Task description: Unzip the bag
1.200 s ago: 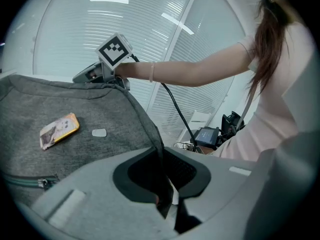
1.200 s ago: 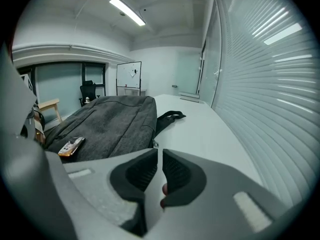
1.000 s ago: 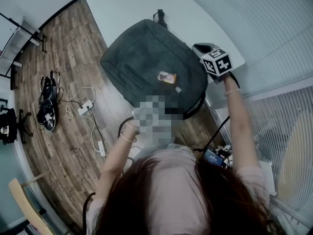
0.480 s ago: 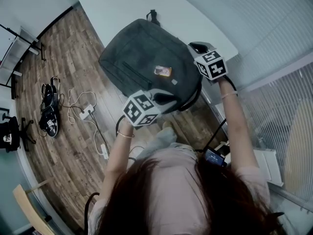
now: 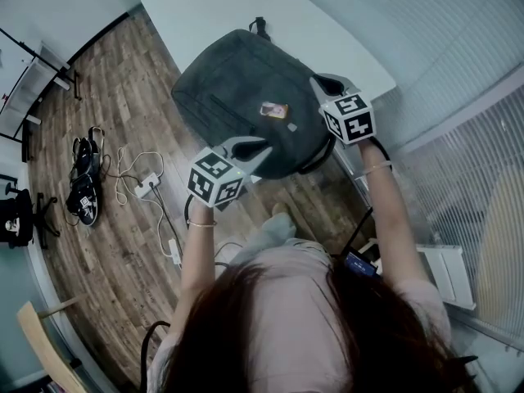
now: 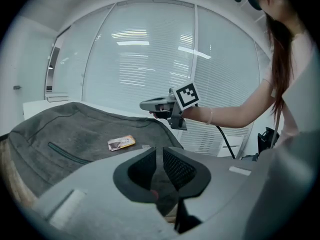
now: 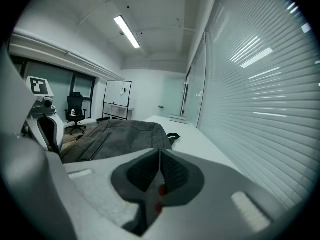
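1. Both my grippers have shifted at the near end of the grey backpack [image 5: 246, 97], lying flat on the white table [image 5: 205, 15]
2. Left gripper [image 5: 264, 146] barely parted, right gripper [image 5: 319, 79] closed, both empty
3. To unzip well: find the zipper pull, pinch it squarely, brace the fabric

**My left claw** [image 6: 159, 160] **and right claw** [image 7: 160, 167]: pale grey moulded shells. Each ends in two black pads [image 6: 176, 168] with a cross-hatched face, and a small red spot [image 7: 162, 190] sits beneath them. Each claw carries a white cube [image 5: 214, 178] printed with black square markers. A black cable [image 6: 223, 139] leaves the right claw's grip. **Dress:** a pale pink top [image 5: 286, 301] and a thin bracelet [image 5: 201, 224] at each wrist. My long hair [image 5: 246, 338] hangs loose.
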Tool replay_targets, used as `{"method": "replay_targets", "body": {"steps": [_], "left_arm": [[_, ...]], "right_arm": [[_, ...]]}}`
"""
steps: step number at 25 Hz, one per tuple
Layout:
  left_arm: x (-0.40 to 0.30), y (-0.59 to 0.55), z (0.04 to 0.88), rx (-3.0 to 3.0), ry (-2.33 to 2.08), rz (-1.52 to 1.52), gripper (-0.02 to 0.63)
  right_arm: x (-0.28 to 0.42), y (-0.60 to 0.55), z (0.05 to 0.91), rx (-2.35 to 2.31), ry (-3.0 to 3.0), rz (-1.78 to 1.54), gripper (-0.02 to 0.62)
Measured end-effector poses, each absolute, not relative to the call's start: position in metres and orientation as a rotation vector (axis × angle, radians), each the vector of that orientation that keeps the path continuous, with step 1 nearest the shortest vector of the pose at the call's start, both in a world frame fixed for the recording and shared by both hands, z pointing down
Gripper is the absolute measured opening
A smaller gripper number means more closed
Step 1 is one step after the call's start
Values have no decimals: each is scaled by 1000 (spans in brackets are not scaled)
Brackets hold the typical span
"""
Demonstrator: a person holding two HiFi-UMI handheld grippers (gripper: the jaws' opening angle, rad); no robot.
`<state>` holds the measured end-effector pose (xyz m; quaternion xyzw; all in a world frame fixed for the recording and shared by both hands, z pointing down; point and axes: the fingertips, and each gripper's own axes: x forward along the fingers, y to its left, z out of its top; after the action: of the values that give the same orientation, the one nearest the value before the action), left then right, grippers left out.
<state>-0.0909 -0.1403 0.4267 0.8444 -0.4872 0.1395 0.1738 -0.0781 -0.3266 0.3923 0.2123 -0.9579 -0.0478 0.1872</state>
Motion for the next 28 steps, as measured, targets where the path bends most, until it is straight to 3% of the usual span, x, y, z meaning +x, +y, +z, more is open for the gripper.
{"method": "replay_targets", "body": {"steps": [28], "left_arm": [[-132, -61, 381, 2179, -1925, 165, 32]], "right_arm": [[-59, -187, 359, 634, -2906, -102, 5]]}}
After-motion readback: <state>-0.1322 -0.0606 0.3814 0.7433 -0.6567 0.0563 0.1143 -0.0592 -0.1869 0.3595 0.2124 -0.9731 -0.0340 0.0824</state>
